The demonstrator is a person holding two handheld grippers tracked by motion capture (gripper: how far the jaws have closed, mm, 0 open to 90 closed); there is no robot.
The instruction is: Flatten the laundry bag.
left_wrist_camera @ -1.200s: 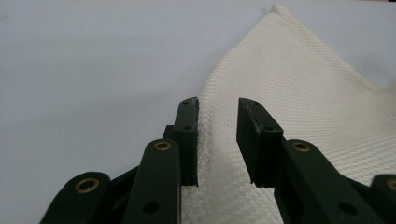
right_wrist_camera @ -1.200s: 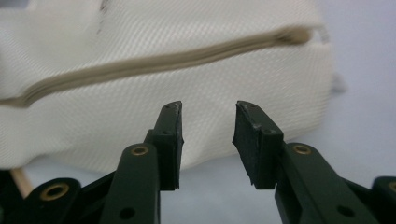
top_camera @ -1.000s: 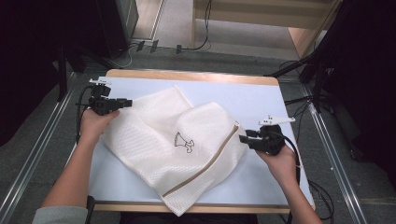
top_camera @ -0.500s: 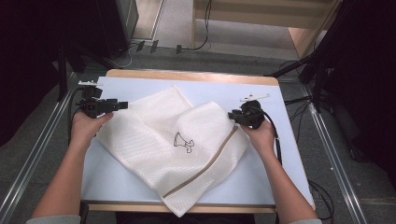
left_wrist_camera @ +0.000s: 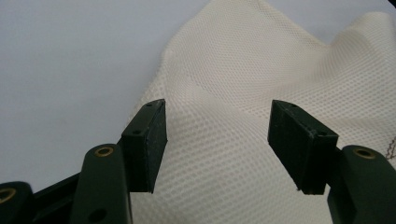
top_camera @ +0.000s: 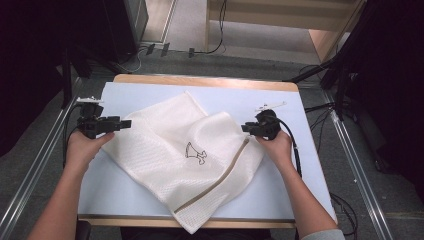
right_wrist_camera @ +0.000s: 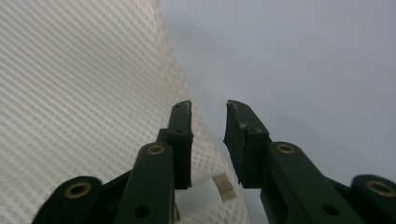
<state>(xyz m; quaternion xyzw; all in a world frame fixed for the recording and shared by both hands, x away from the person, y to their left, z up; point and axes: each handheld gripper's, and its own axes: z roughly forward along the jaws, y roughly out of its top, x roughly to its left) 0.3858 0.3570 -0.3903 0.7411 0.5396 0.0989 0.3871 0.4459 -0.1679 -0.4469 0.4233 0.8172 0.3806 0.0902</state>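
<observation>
The left gripper (top_camera: pixel 125 123) has just let its jaws swing wide: in the left gripper view they stand well spread above the mesh laundry bag (top_camera: pixel 192 157), with the netting lying slack under them and nothing pinched. That suggests the left corner has been set down where it should lie. The right gripper (top_camera: pixel 245 128) sits at the bag's right edge by the tan zipper band (top_camera: pixel 220 177); its jaws, having narrowed and then eased a little, stand apart with a narrow gap, the bag's edge just beside them and not pressed. The bag lies spread in the middle of the pale blue table (top_camera: pixel 280 107), partly folded over itself. Compared with a second ago, the right hand has moved up from the table's right side to the bag's upper right edge, and the left gripper has slid slightly outward.
</observation>
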